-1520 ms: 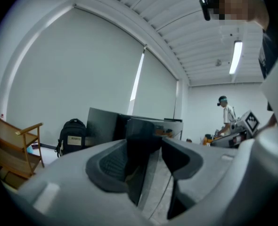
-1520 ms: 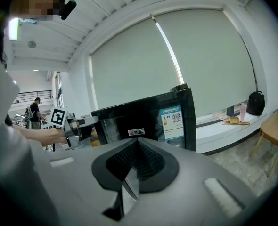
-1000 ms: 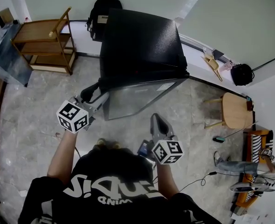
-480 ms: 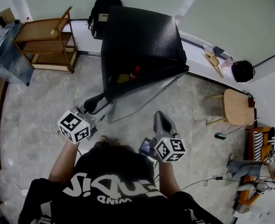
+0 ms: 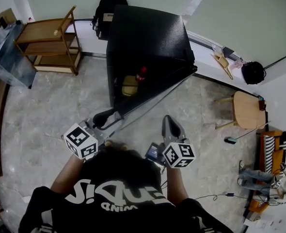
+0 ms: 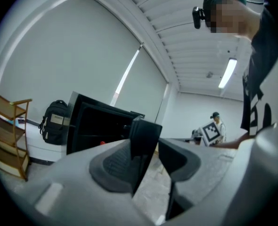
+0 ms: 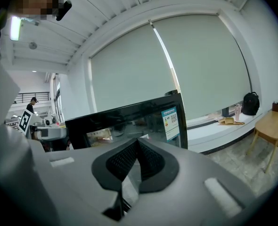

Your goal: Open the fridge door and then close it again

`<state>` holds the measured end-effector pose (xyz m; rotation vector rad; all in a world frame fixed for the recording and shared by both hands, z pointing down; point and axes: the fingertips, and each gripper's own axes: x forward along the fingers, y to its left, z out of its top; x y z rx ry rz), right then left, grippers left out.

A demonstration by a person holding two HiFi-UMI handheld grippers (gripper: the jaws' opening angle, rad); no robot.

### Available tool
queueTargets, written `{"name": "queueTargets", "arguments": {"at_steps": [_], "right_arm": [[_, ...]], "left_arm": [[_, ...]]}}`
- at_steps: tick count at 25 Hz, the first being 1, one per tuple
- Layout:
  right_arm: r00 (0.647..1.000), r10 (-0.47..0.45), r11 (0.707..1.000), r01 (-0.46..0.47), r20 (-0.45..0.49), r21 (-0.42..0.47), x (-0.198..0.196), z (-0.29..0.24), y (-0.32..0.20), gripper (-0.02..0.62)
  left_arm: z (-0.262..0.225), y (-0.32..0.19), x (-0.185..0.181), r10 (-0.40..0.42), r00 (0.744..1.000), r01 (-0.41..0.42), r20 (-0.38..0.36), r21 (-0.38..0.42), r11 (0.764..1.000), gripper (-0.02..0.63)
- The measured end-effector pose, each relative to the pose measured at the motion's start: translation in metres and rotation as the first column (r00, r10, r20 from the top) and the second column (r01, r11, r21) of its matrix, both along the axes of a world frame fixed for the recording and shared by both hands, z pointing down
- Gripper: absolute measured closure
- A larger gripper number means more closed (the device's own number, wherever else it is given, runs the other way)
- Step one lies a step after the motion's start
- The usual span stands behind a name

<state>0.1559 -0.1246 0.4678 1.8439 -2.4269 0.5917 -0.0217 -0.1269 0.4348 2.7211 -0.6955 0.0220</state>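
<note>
As its door (image 5: pixel 155 93) stands open, the fridge (image 5: pixel 148 38) holds a red-capped bottle (image 5: pixel 141 74).

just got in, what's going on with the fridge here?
A person works two handheld grippers at a black fridge. The left gripper has the free edge of the fridge door between its jaws, which have just been closing; a gap shows on one side. The door stands partly open, with a red-capped bottle visible inside. The right gripper hangs in front of the door, jaws together and empty.
</note>
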Motion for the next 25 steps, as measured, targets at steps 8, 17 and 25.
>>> {"name": "queueTargets", "arguments": {"at_steps": [8, 17, 25], "right_arm": [[1.000, 0.002, 1.000, -0.002, 0.005, 0.003, -0.001, -0.001, -0.004, 0.598], [1.000, 0.003, 1.000, -0.003, 0.007, 0.002, 0.001, 0.002, -0.009, 0.598], [1.000, -0.008, 1.000, 0.008, 0.006, 0.008, -0.003, 0.001, -0.015, 0.598]], "left_arm": [[-0.002, 0.014, 0.007, 0.029, 0.999, -0.029, -0.016, -0.025, 0.999, 0.420], [-0.001, 0.012, 0.006, 0.029, 0.999, -0.030, -0.017, -0.026, 0.999, 0.420], [-0.001, 0.003, 0.000, -0.007, 1.000, 0.006, -0.030, -0.026, 1.000, 0.414]]}}
